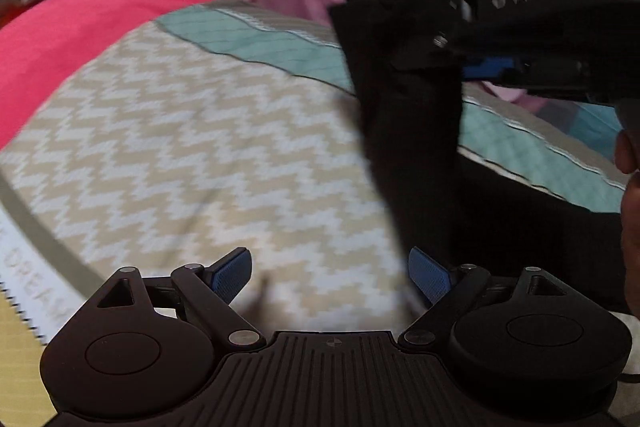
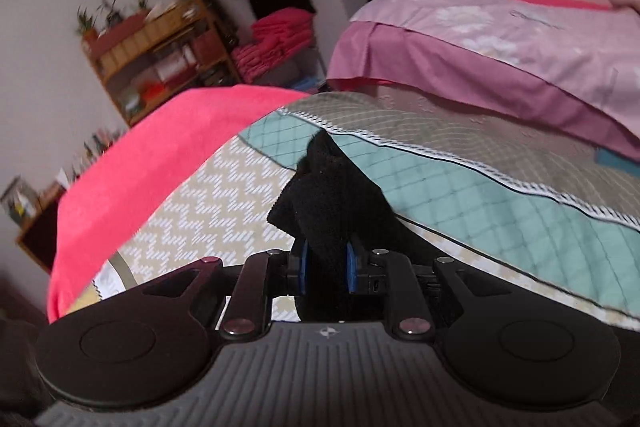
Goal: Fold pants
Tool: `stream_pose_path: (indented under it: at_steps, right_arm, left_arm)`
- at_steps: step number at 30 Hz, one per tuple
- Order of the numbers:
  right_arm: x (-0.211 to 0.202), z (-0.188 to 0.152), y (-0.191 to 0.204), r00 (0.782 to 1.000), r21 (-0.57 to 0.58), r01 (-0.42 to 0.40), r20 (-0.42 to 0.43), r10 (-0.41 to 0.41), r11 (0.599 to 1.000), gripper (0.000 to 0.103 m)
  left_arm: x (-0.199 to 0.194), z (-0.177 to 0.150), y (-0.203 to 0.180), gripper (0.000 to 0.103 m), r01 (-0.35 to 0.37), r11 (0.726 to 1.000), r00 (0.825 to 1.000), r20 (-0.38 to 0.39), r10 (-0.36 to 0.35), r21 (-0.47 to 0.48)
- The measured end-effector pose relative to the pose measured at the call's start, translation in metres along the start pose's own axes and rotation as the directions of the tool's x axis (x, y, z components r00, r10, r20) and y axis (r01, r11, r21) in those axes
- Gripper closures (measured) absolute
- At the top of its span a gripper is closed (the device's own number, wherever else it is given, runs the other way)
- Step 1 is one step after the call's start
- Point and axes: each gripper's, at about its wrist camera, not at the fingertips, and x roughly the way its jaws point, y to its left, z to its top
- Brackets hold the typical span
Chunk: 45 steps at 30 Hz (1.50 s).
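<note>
A: Pants point(image 1: 404, 115), black, hanging right of centre in the left wrist view, lifted over the bed, lower part piled dark at the right edge

B: Bed cover?

A: Zigzag quilt point(image 1: 192, 147) on the left, teal band point(image 1: 260, 41) behind, red blanket point(image 1: 60, 39) far left

B: Left gripper point(image 1: 331, 277)?

A: Fingers wide apart, nothing between the blue pads point(image 1: 232, 273), low above the zigzag quilt, pants just to its right

B: Right gripper point(image 2: 328, 267)?

A: Fingers pinched together on a bunch of pants fabric point(image 2: 328, 195), cloth sticks up between the pads. In the left view it comes in from the upper right, holding the pants' top edge. Pink pillow point(image 2: 500, 39) behind, wooden shelf point(image 2: 156, 51) far left in the right view
</note>
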Motion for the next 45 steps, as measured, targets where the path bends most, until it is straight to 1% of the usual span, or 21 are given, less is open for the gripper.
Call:
stream_pose_path:
  at_steps: [2, 5, 7, 10, 14, 16, 17, 18, 20, 22, 25, 27, 29, 32, 33, 36, 39, 41, 42, 44, 45]
  right_arm:
    - [-0.022, -0.002, -0.013, 1.0, 0.026, 0.007, 0.022, -0.007, 1.0, 0.082]
    - [-0.06, -0.006, -0.037, 0.996, 0.074, 0.015, 0.086, -0.021, 0.997, 0.082]
    - [-0.093, -0.013, -0.059, 0.988, 0.12, 0.054, 0.137, -0.07, 0.991, 0.082]
    - [-0.144, -0.042, -0.099, 0.962, 0.222, 0.144, 0.196, -0.189, 0.964, 0.082]
    - [-0.188, -0.111, -0.163, 0.909, 0.432, 0.288, 0.156, -0.386, 0.855, 0.081]
    - [-0.178, -0.143, -0.194, 0.875, 0.485, 0.435, -0.028, -0.484, 0.759, 0.073]
    - [-0.177, -0.155, -0.207, 0.884, 0.541, 0.425, -0.073, -0.462, 0.726, 0.073]
    - [-0.184, -0.162, -0.211, 0.895, 0.592, 0.377, -0.036, -0.444, 0.712, 0.071]
    - [-0.193, -0.156, -0.2, 0.86, 0.554, 0.404, 0.04, -0.508, 0.728, 0.058]
    - [-0.189, -0.141, -0.19, 0.826, 0.487, 0.454, 0.083, -0.557, 0.746, 0.032]
    - [-0.177, -0.123, -0.196, 0.848, 0.465, 0.427, 0.092, -0.522, 0.776, 0.029]
    - [-0.161, -0.118, -0.2, 0.843, 0.444, 0.459, 0.056, -0.536, 0.769, 0.028]
    - [-0.143, -0.118, -0.207, 0.836, 0.447, 0.493, -0.008, -0.548, 0.746, 0.035]
    - [-0.138, -0.124, -0.202, 0.846, 0.424, 0.48, 0.01, -0.534, 0.768, 0.082]
    - [-0.145, -0.123, -0.201, 0.857, 0.429, 0.452, 0.034, -0.514, 0.782, 0.088]
    - [-0.173, -0.121, -0.201, 0.831, 0.419, 0.428, 0.167, -0.531, 0.801, 0.092]
    - [-0.159, -0.13, -0.231, 0.825, 0.45, 0.506, -0.004, -0.565, 0.736, 0.099]
    - [-0.165, -0.134, -0.234, 0.835, 0.446, 0.487, 0.015, -0.551, 0.751, 0.1]
    - [-0.168, -0.133, -0.231, 0.829, 0.444, 0.492, 0.025, -0.559, 0.749, 0.095]
    - [-0.174, -0.131, -0.227, 0.819, 0.444, 0.492, 0.055, -0.571, 0.749, 0.065]
    - [-0.175, -0.129, -0.226, 0.813, 0.441, 0.496, 0.067, -0.579, 0.748, 0.043]
  left_arm:
    - [0.018, 0.001, -0.031, 0.0, 0.042, 0.998, 0.999, -0.028, -0.041, 0.048]
    - [0.05, -0.001, -0.051, 0.0, 0.019, 0.997, 0.995, -0.1, -0.011, 0.078]
    - [0.062, -0.001, -0.051, 0.0, 0.039, 0.997, 0.989, -0.145, -0.03, 0.062]
    - [0.05, -0.001, -0.062, 0.0, 0.123, 0.987, 0.987, -0.117, -0.111, 0.101]
    - [0.032, -0.008, -0.093, 0.0, 0.228, 0.942, 0.971, -0.125, -0.202, 0.246]
    - [0.025, -0.011, -0.096, 0.0, 0.273, 0.923, 0.959, -0.153, -0.239, 0.271]
    - [0.023, -0.012, -0.096, 0.0, 0.294, 0.917, 0.952, -0.172, -0.254, 0.27]
    - [0.018, -0.013, -0.092, 0.0, 0.301, 0.915, 0.948, -0.186, -0.257, 0.27]
    - [0.011, -0.011, -0.087, 0.0, 0.291, 0.915, 0.952, -0.177, -0.249, 0.279]
    - [0.005, -0.004, -0.078, 0.0, 0.293, 0.917, 0.953, -0.166, -0.255, 0.27]
    - [-0.005, 0.012, -0.075, 0.0, 0.309, 0.922, 0.949, -0.145, -0.282, 0.232]
    - [-0.004, 0.02, -0.08, 0.0, 0.3, 0.927, 0.952, -0.129, -0.277, 0.227]
    - [0.01, 0.026, -0.092, 0.0, 0.264, 0.936, 0.963, -0.125, -0.241, 0.234]
    - [0.045, 0.03, -0.115, 0.0, 0.223, 0.943, 0.968, -0.167, -0.186, 0.247]
    - [0.058, 0.028, -0.122, 0.0, 0.208, 0.943, 0.968, -0.191, -0.161, 0.259]
    - [0.076, 0.023, -0.135, 0.0, 0.198, 0.941, 0.96, -0.249, -0.129, 0.276]
    - [0.075, 0.02, -0.147, 0.0, 0.183, 0.929, 0.965, -0.237, -0.109, 0.32]
    - [0.076, 0.02, -0.151, 0.0, 0.175, 0.922, 0.967, -0.237, -0.095, 0.345]
    - [0.077, 0.021, -0.152, 0.0, 0.175, 0.92, 0.967, -0.237, -0.094, 0.351]
    - [0.08, 0.024, -0.154, 0.0, 0.169, 0.916, 0.967, -0.24, -0.083, 0.365]
    - [0.082, 0.024, -0.154, 0.0, 0.165, 0.915, 0.967, -0.241, -0.077, 0.369]
